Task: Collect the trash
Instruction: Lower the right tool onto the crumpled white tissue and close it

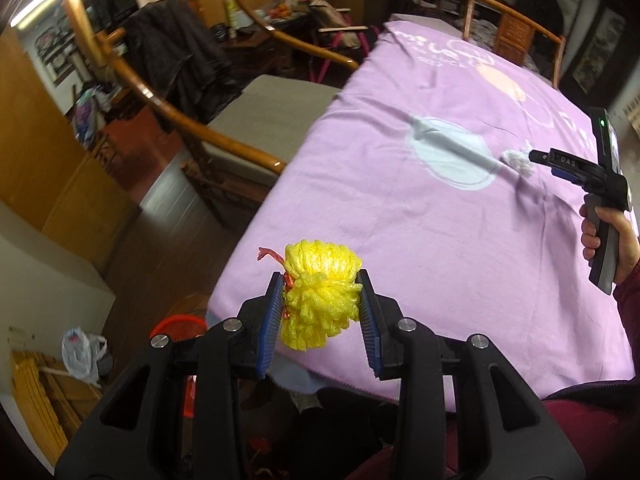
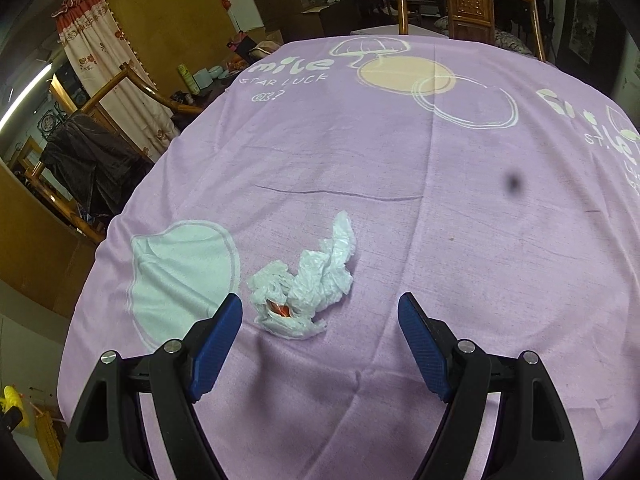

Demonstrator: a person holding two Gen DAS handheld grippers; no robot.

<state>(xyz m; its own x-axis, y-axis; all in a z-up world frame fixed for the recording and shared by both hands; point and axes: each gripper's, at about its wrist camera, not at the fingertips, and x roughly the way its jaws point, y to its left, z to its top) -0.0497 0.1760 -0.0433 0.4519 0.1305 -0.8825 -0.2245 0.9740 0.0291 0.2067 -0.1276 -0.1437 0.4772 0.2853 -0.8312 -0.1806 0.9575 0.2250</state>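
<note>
My left gripper [image 1: 320,300] is shut on a yellow foam fruit net [image 1: 320,292] with a red tie, held above the near left edge of the table. A crumpled white tissue [image 2: 308,280] with a red scrap inside lies on the purple tablecloth [image 2: 400,160]. My right gripper [image 2: 320,320] is open, its blue pads on either side of the space just in front of the tissue, above the cloth. In the left wrist view the right gripper [image 1: 536,157] points at the tissue [image 1: 518,162] from the right.
A red bin [image 1: 180,328] stands on the floor below the table's left edge, next to a plastic bag [image 1: 82,350]. Wooden chairs [image 1: 224,120] with a dark jacket stand left of the table; another chair [image 2: 468,4] stands at the far end.
</note>
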